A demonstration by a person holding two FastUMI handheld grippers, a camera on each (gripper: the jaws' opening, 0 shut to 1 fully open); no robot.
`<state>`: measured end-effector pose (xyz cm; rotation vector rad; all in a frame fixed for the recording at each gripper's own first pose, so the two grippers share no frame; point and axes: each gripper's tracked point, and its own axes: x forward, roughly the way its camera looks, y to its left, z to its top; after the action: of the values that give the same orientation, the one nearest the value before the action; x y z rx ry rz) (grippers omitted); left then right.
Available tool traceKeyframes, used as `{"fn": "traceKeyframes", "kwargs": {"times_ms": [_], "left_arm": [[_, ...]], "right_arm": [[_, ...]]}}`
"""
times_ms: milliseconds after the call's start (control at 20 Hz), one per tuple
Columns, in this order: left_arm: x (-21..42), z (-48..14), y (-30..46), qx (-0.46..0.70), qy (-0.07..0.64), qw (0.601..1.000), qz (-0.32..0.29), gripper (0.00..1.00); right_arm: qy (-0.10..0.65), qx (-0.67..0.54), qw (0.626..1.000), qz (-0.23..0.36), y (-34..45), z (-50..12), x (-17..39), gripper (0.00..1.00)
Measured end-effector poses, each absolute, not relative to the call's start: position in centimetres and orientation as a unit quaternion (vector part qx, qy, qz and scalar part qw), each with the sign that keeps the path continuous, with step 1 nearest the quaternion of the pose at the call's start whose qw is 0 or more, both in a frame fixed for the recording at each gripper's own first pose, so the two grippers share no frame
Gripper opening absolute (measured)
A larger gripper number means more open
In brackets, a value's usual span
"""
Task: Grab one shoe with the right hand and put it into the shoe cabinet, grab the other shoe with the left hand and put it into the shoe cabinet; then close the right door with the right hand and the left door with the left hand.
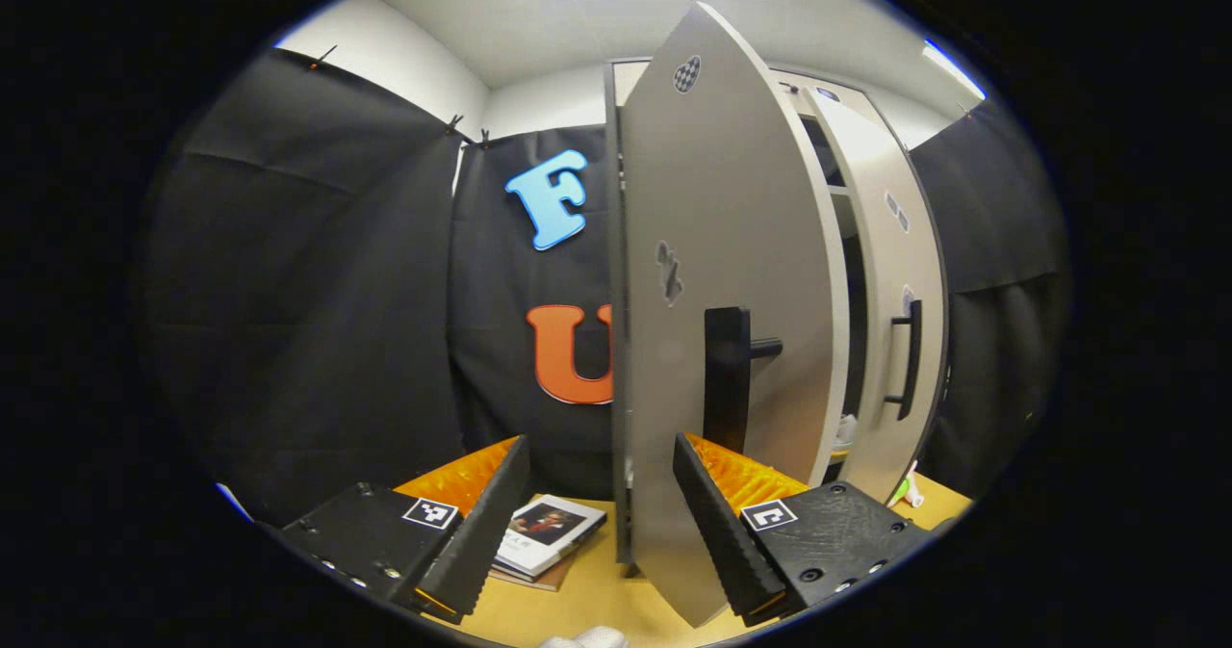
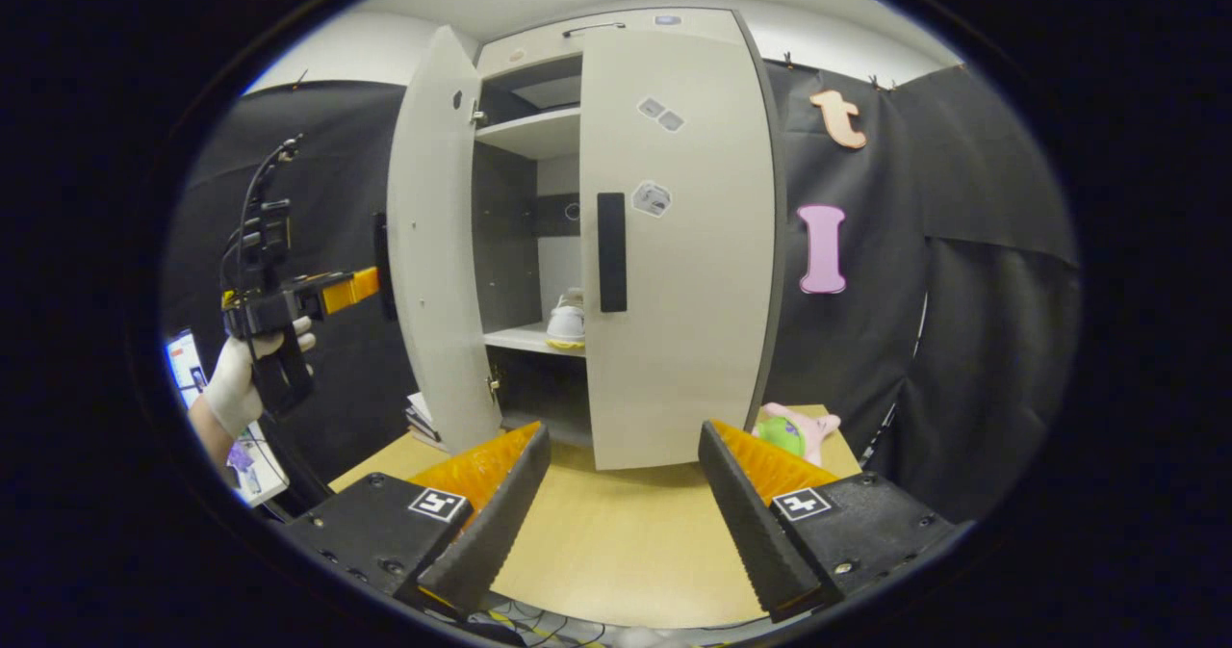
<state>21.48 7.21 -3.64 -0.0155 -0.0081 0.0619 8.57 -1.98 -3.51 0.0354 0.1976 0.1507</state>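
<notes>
The shoe cabinet (image 2: 539, 133) stands on the table with its left door (image 2: 438, 244) swung open and its right door (image 2: 679, 244) shut or nearly so. A white shoe (image 2: 566, 321) sits on the middle shelf inside. In the left gripper view, my left gripper (image 1: 602, 532) is open and faces the outer side of the left door (image 1: 731, 224), whose dark handle (image 1: 727, 378) is just above one finger. The right door (image 1: 895, 340) shows farther off. My right gripper (image 2: 626, 523) is open and empty, low in front of the cabinet. A gloved hand holds the left gripper (image 2: 289, 306) beside the open door.
A small pile of books (image 1: 544, 532) lies on the wooden table (image 2: 616, 542) left of the cabinet. A pink and green soft toy (image 2: 794, 431) lies at the cabinet's right corner. A lit screen (image 2: 192, 369) stands at the far left.
</notes>
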Motion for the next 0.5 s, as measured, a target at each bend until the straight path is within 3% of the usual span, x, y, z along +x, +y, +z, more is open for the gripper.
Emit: {"fn": "traceKeyframes", "kwargs": {"times_ms": [250,500], "left_arm": [[23.6,-4.3,2.3,-0.025,0.015,0.999,0.015,0.96],[21.7,-5.0,0.5,-0.013,0.027,1.0,0.01,0.96]], "right_arm": [[0.091,0.022,0.994,0.058,-5.2,-2.7,9.2,1.0],[0.073,0.037,0.996,0.044,-6.1,-1.2,10.6,1.0]]}}
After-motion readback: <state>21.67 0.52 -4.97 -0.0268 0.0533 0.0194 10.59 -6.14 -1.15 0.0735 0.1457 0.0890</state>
